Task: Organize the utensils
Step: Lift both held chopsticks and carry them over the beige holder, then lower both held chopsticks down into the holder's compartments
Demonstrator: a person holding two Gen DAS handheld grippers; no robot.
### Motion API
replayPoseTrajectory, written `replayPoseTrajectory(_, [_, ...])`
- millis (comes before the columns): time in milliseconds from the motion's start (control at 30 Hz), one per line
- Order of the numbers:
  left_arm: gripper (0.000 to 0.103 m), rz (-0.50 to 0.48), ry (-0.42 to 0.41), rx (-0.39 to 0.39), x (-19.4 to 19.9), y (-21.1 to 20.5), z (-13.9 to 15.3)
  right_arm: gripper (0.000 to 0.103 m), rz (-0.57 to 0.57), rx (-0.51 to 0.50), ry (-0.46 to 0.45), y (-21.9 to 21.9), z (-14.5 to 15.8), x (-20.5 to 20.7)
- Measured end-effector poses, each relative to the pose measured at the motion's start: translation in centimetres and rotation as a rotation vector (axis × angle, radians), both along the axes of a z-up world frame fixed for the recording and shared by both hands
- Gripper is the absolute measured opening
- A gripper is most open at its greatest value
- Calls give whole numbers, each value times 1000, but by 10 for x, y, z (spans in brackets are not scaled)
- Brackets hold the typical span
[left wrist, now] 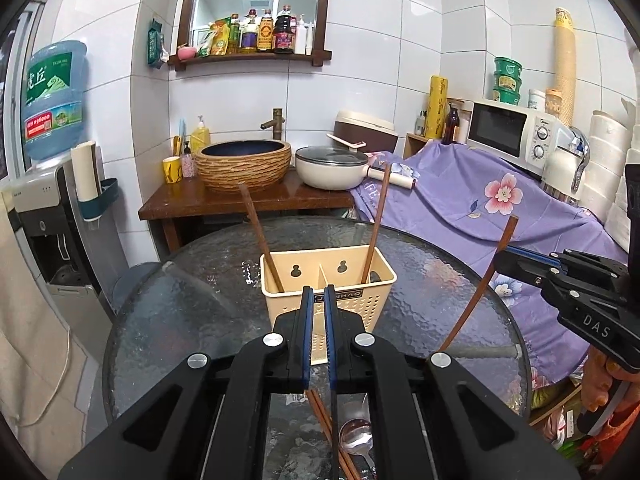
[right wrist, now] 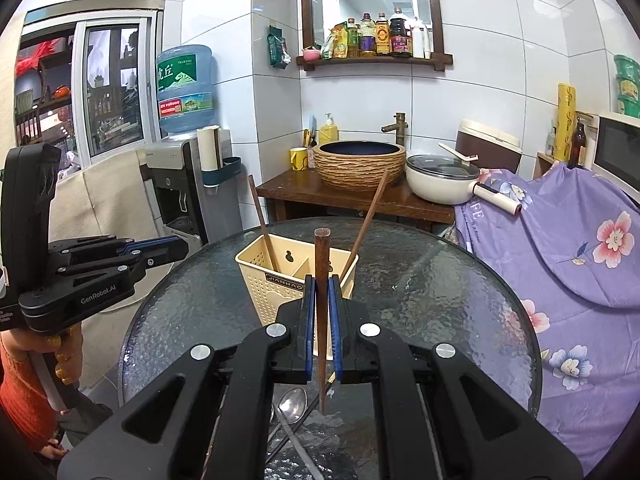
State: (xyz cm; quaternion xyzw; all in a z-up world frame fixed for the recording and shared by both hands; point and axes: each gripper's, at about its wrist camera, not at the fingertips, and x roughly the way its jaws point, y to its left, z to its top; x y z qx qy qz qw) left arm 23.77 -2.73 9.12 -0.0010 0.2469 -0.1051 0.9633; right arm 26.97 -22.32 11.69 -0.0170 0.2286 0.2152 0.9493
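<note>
Left wrist view: left tool (left wrist: 319, 300) sits low over the round textured-glass tabletop (left wrist: 180, 300), blue pads nearly together w/ a thin gap, nothing between them. Just ahead stands the cream perforated plastic two-compartment utensil caddy (left wrist: 352, 304); one dark brown wooden chopstick (left wrist: 260, 236) leans in its left compartment, another (left wrist: 376, 224) in the right. Under the tool, near edge of tabletop, lie a pair of brown chopsticks (left wrist: 320, 412) & a steel spoon (left wrist: 354, 436). Far right, right tool (left wrist: 505, 259) clamps a third brown chopstick (left wrist: 480, 292), tilted, lower tip near the glass. Right wrist view: right tool (right wrist: 321, 312) pads pinched on that chopstick (right wrist: 321, 264), upright, just in front of the caddy (right wrist: 260, 276)
</note>
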Motion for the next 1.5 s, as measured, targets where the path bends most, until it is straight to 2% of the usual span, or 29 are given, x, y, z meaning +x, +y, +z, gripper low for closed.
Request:
replayPoseTrajectory(100, [6,7,32,5,6,3,-8,7,-2,-3,5,1,-2,2])
replayPoseTrajectory(200, [7,-15,103,17,16,1,-26,7,-15,-17,4,1,-5,3])
replayPoseTrajectory(267, [24,-17,145,32,23,-2,-40,7,-17,-15,7,0,-6,3])
replayPoseTrajectory(333, [31,-37,201,33,34,-5,-58,7,-20,-11,8,0,-6,3])
replayPoseTrajectory(467, [31,-77,358,12,63,-16,-106,7,-26,-9,10,-3,-7,4])
replayPoseTrajectory(567, [31,-74,427,55,84,-31,-140,7,-32,-8,16,-4,-9,4])
replayPoseTrajectory(667, [31,-69,486,40,100,-33,-163,7,-34,-7,17,-4,-10,2])
replayPoseTrajectory(1000, [28,-71,517,90,112,-41,-184,7,-32,-1,20,-4,-12,3])
replayPoseTrajectory(1133, [7,-63,516,109,114,-42,-184,7,-32,2,27,-4,-13,4])
replayPoseTrajectory(1200, [7,-62,512,93,115,-40,-180,7,-31,2,26,-4,-13,3])
replayPoseTrajectory(1367, [7,-58,438,53,98,-34,-151,7,-24,0,22,-3,-12,5])
replayPoseTrajectory(1500, [7,-59,343,33,77,-23,-113,7,-14,-2,15,-1,-9,3])
